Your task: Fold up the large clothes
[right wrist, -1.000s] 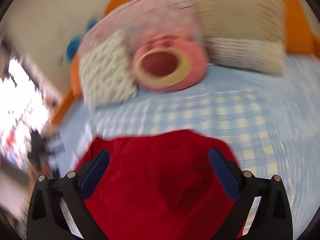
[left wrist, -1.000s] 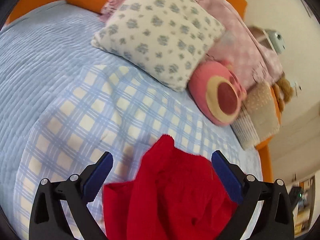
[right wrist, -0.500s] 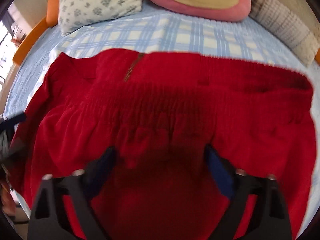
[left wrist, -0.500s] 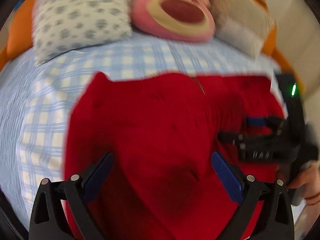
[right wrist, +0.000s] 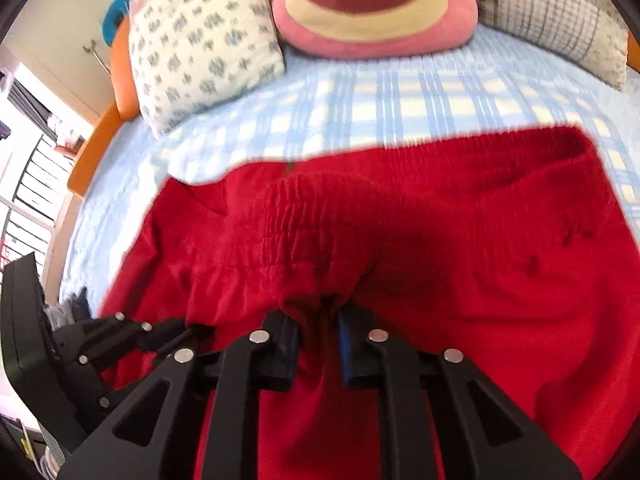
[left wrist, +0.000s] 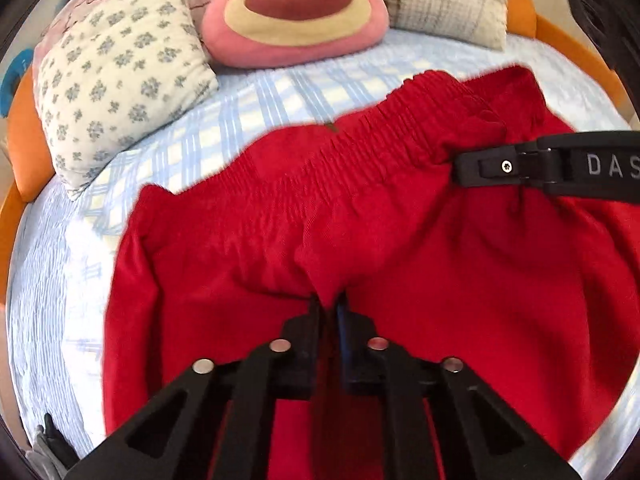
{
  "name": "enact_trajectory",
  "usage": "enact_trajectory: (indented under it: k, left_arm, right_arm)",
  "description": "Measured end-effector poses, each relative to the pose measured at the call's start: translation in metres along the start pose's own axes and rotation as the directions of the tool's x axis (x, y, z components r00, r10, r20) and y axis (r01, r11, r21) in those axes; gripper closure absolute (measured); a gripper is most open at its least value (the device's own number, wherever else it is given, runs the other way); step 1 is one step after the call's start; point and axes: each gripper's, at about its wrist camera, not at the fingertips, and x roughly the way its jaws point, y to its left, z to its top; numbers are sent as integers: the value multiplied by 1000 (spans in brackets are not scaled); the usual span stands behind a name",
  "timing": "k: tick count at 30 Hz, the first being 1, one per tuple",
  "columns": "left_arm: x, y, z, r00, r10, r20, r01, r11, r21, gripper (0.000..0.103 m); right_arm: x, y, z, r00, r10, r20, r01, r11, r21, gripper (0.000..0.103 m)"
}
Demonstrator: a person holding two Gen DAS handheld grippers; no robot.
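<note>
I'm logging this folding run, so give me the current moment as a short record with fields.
garment: red garment with elastic waistband, spread on the bed
surface: blue checked bedspread
left gripper: shut, pinching red fabric
right gripper: shut, pinching fabric near the waistband
behind garment: floral pillow, pink bear cushion, beige checked pillow
fold state: not yet folded

Bed (left wrist: 52, 288) carries red garment (left wrist: 440, 248), pillows (left wrist: 116, 68), seemingly a plush cushion (left wrist: 296, 12).
</note>
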Motion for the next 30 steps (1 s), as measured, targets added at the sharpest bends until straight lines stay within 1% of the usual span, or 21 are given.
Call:
enact_trajectory:
  k: [3, 6, 9, 12, 15, 16, 17, 18, 19, 20, 21, 22, 23, 24, 25, 26, 28, 29, 30]
  left_arm:
    - [-16, 4, 18, 998, 29, 47, -28, 999, -30, 92]
    - [-20, 8, 34, 997, 47, 56, -44, 998, -50, 92]
    - [-3, 7, 40, 998, 57, 30, -54, 996, -70, 91]
    - [29, 9, 39, 999, 40, -14, -41, 994, -105, 90]
    - [44, 13, 28, 999, 33, -6, -33, 990, -136, 86]
    - [44, 15, 26, 1000, 26, 5, -25, 989, -148, 85]
    - [43, 17, 24, 1000, 18, 17, -15, 987, -162, 84]
    - [40, 20, 21, 1000, 7, 26, -2, 984, -180, 79]
    - [39, 22, 19, 1000, 5, 28, 1, 980, -197, 63]
    - [36, 26, 15, 1000, 1, 27, 4, 976, -218, 56]
    - [33, 34, 11, 999, -35, 32, 42, 967, -249, 47]
    - [29, 42, 9, 997, -72, 35, 79, 959, -272, 37]
    - [23, 48, 6, 994, -101, 44, 110, 950, -293, 35]
    - [9, 56, -1, 991, -112, 67, 128, 944, -304, 34]
    - [-1, 60, -7, 990, -114, 86, 135, 944, -302, 33]
    - [-16, 64, -16, 988, -112, 109, 140, 945, -294, 33]
    - [-30, 70, -29, 987, -115, 115, 143, 950, -279, 31]
    - [-33, 72, -36, 988, -108, 106, 133, 952, -274, 31]
    - [-33, 74, -46, 993, -82, 82, 101, 958, -267, 31]
  right_arm:
    - [-9, 9, 18, 999, -15, 52, 15, 1000, 0, 90]
    - [-10, 11, 35, 996, -39, 75, 38, 999, 11, 90]
    - [4, 7, 44, 995, -56, 77, 53, 998, 46, 90]
    - [30, 0, 44, 996, -66, 55, 63, 996, 68, 89]
    - [55, -12, 36, 997, -78, 18, 77, 994, 81, 85]
    - [63, -17, 31, 997, -79, -7, 79, 994, 80, 78]
    - [64, -19, 29, 998, -58, -12, 59, 995, 80, 75]
    - [62, -20, 27, 999, -38, -3, 38, 996, 80, 69]
    - [54, -20, 25, 1000, -19, 8, 19, 996, 87, 60]
    - [47, -20, 24, 1000, -6, 11, 5, 996, 91, 49]
    - [37, -18, 23, 1000, 11, 17, -12, 997, 83, 26]
    - [18, -13, 19, 999, 1, 41, -3, 999, 50, 19]
    - [2, -10, 16, 998, -15, 66, 13, 1000, 19, 19]
    - [-18, -6, 12, 995, -30, 95, 33, 999, -30, 18]
    - [-32, -5, 7, 992, -43, 115, 50, 997, -64, 18]
    - [-53, -4, -4, 986, -79, 147, 95, 989, -110, 18]
    - [-78, -7, -26, 977, -125, 176, 158, 969, -189, 18]
    - [-84, -12, -36, 965, -183, 186, 221, 953, -209, 19]
    - [-85, -18, -45, 951, -240, 193, 280, 935, -216, 22]
